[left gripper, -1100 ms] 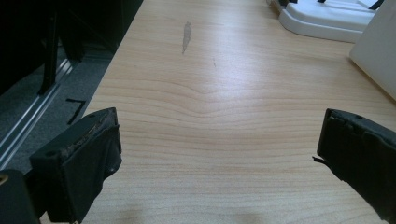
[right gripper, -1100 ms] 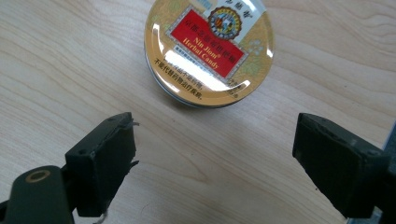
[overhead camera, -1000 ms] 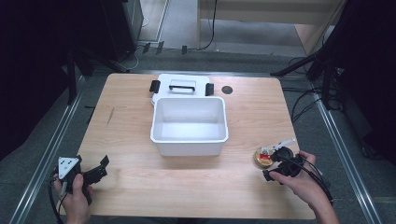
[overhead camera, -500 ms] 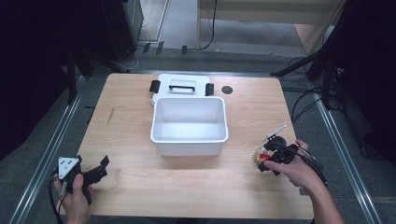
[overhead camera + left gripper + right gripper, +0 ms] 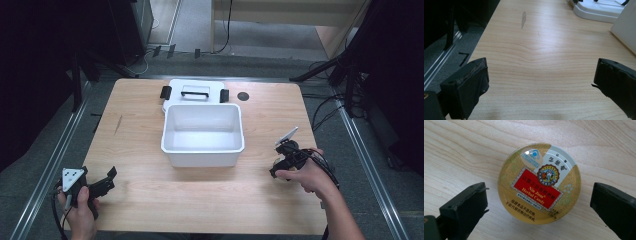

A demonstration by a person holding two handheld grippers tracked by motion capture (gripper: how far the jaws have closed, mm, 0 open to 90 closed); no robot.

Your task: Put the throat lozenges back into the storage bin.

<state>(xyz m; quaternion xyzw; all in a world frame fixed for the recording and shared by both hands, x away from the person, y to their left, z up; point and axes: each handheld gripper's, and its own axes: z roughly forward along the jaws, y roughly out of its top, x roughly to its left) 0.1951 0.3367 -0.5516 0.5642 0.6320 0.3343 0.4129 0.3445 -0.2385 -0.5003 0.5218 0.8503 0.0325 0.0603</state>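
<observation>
Wooden table (image 5: 150, 200) on a grey floor, dark surroundings, metal rails along both sides. High view: white plastic bin (image 5: 203, 134) sits mid-table, its white lid (image 5: 194, 93) with black handle and clips lying flat just behind it, touching or nearly so. Small dark round mark on the wood right of the lid. Left gripper (image 5: 102, 184) at the near-left corner, held in the person's left hand (image 5: 80, 210), grey three-cornered plate on top, jaws apart over bare wood, nothing between them. Right gripper (image 5: 283, 161) near the right edge, right of the bin and apart from it, held in the right hand (image 5: 307, 175), pointing down at the table; the tin is mostly hidden under it, just a sliver at the hand. Left gripper view: left gripper (image 5: 541, 82) has both black jaws spread wide, bare wood grain between them, a grey smudge on the wood farther out, lid and bin wall at the top right corner. Right gripper view: right gripper (image 5: 537, 202) looks straight down on a round gold Nin Jiom Herbal Candy tin (image 5: 539, 183), red label, lying flat on the wood. Tin sits between the two jaws, roughly centred, clear wood gap on each side, pads not touching it. Jaws have just been opening, now wide, tin not gripped.
</observation>
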